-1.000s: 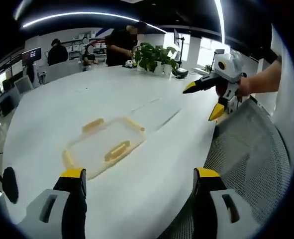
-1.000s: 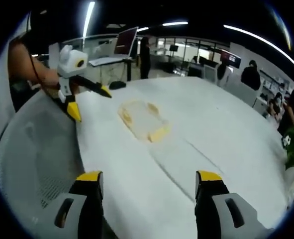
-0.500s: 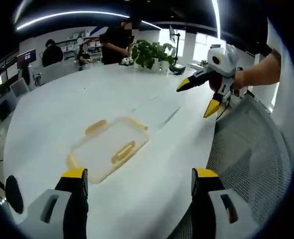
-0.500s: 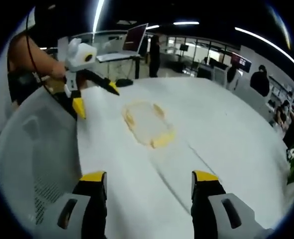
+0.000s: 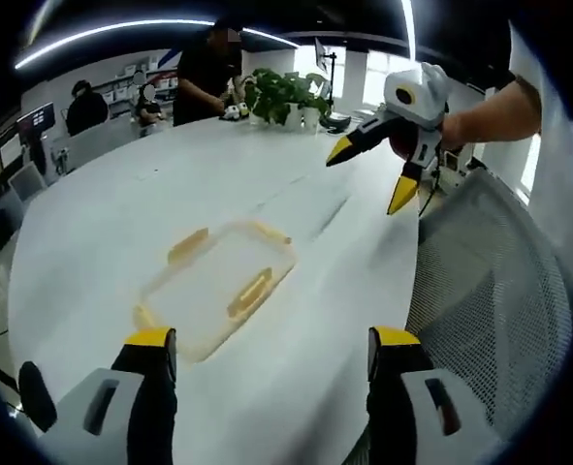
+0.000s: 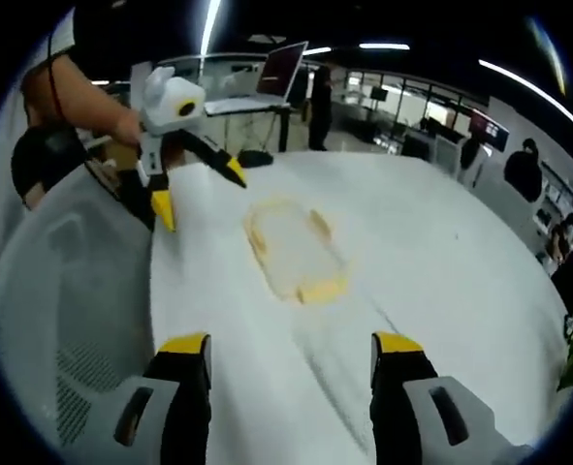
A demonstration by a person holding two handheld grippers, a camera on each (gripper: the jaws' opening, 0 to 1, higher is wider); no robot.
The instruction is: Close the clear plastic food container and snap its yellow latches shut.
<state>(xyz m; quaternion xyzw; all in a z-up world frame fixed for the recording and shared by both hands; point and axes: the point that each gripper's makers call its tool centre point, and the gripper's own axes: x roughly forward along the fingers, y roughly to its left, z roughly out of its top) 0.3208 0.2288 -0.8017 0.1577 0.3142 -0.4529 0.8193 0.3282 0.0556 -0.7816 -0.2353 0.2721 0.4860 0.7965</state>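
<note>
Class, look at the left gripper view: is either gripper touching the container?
No. The container lies alone on the table, with both grippers open and clear of it.

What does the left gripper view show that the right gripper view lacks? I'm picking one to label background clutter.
Left gripper view: potted plants at the table's far end, with a standing person beside them. Right gripper view: an open laptop on a desk behind. Both: the clear container on the white table, a mesh chair back, and each other's open gripper.

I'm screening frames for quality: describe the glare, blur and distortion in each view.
Left gripper view: fisheye bends the white table; ceiling light strips and windows blow out; clear container soft but readable. Right gripper view: similar bending, container blurrier.
</note>
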